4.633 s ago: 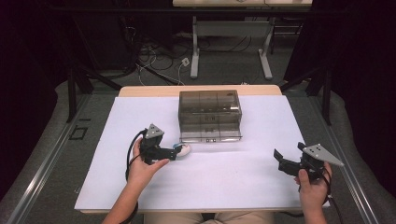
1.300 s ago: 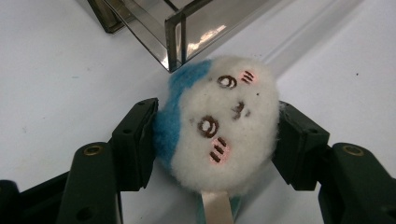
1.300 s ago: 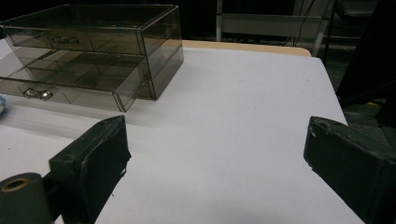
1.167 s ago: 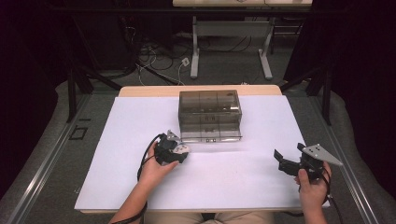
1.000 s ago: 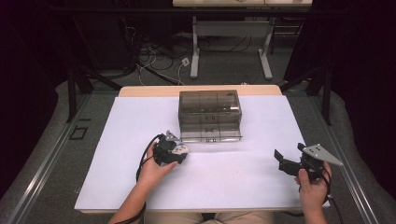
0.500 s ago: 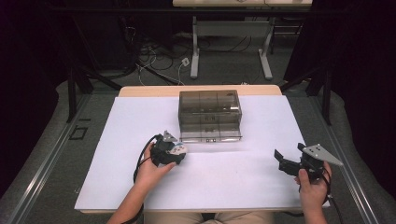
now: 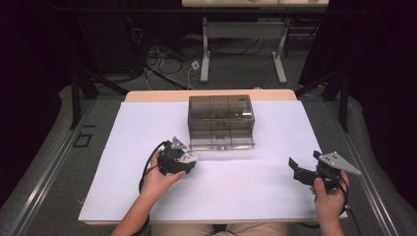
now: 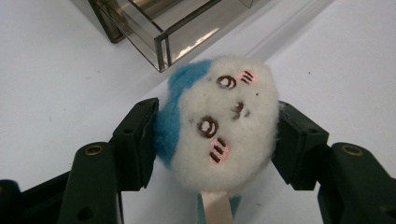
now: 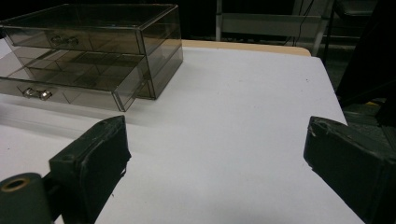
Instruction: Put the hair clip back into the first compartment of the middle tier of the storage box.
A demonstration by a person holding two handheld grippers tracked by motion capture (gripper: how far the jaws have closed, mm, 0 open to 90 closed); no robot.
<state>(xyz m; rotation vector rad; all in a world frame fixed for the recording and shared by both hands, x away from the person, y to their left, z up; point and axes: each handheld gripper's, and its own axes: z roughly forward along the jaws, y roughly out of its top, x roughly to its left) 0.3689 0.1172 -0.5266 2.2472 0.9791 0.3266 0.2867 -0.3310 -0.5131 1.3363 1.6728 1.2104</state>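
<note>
My left gripper (image 8: 212,135) clamps the plush (image 8: 219,126) by its sides beside the drawer box (image 7: 221,121), probably to stow it; my right gripper (image 9: 217,158) idles, jaws wide.

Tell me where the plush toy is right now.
The plush toy is clamped in the left hand-held gripper, left of centre on the white table in the high view, just off the smoky drawer box's front left corner.

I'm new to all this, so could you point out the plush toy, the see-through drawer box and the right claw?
plush toy (image 8: 224,123), left gripper view, on its white face.
drawer box (image 7: 221,120), high view, on its smoky top.
right claw (image 9: 215,172), right gripper view, midway between its open jaws.
</note>
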